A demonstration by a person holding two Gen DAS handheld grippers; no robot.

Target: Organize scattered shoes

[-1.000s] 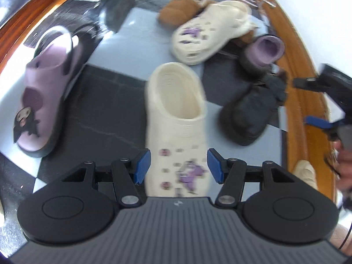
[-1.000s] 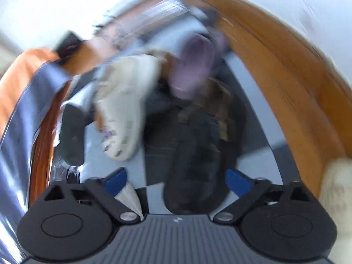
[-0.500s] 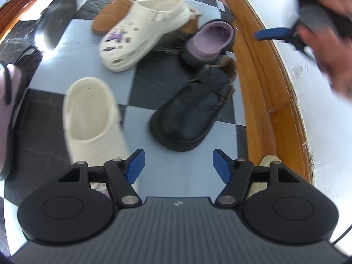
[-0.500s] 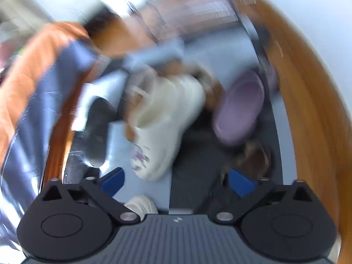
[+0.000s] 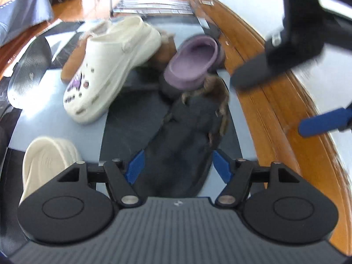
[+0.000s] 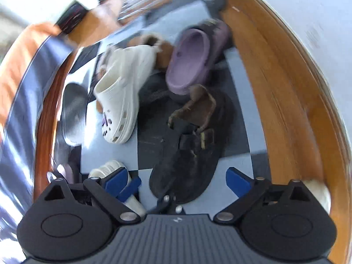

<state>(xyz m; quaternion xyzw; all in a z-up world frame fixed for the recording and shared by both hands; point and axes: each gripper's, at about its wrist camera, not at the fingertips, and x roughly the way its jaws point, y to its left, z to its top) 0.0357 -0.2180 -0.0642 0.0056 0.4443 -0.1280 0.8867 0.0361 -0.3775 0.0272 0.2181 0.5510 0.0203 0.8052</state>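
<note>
Shoes lay scattered on a checkered floor [image 5: 125,118] edged by a wooden skirting [image 5: 264,101]. From the left wrist, the left tongs [image 5: 178,168] stood wide, and the toe of a dark fur-lined clog [image 5: 182,145] sat between the blue pads without clearly touching either. Ahead of them a cream clog [image 5: 114,66] with charms leaned over a tan slipper [image 5: 165,50], and a purple clog [image 5: 191,66] rested on its side just right of that. A second cream clog [image 5: 46,162] lay to the left of the left tongs, its front cut off by the tongs' body. Only this view showed the wire shoe rack [image 5: 154,6] at the far end, and the right tongs [image 5: 297,101] high to the right, blurred, with one dark arm and one blue finger [image 5: 323,122] well apart.

From the right wrist, the right tongs [image 6: 178,181] were spread wide above the dark fur-lined clog [image 6: 189,154], whose buckled strap [image 6: 204,138] showed here alone. The cream clog [image 6: 123,96], purple clog [image 6: 189,63] and tan slipper [image 6: 158,46] lay beyond. The left tongs' blue finger [image 6: 123,187] poked in near the left pad, over the second cream clog [image 6: 110,167]. A dark slide [image 6: 73,114] lay far left, its outline smeared. A pale furry thing [image 6: 316,189] at the right edge was mostly hidden behind the tongs' body; what it was could not be told. The upper left of this view was blurred into orange and blue cloth.
</note>
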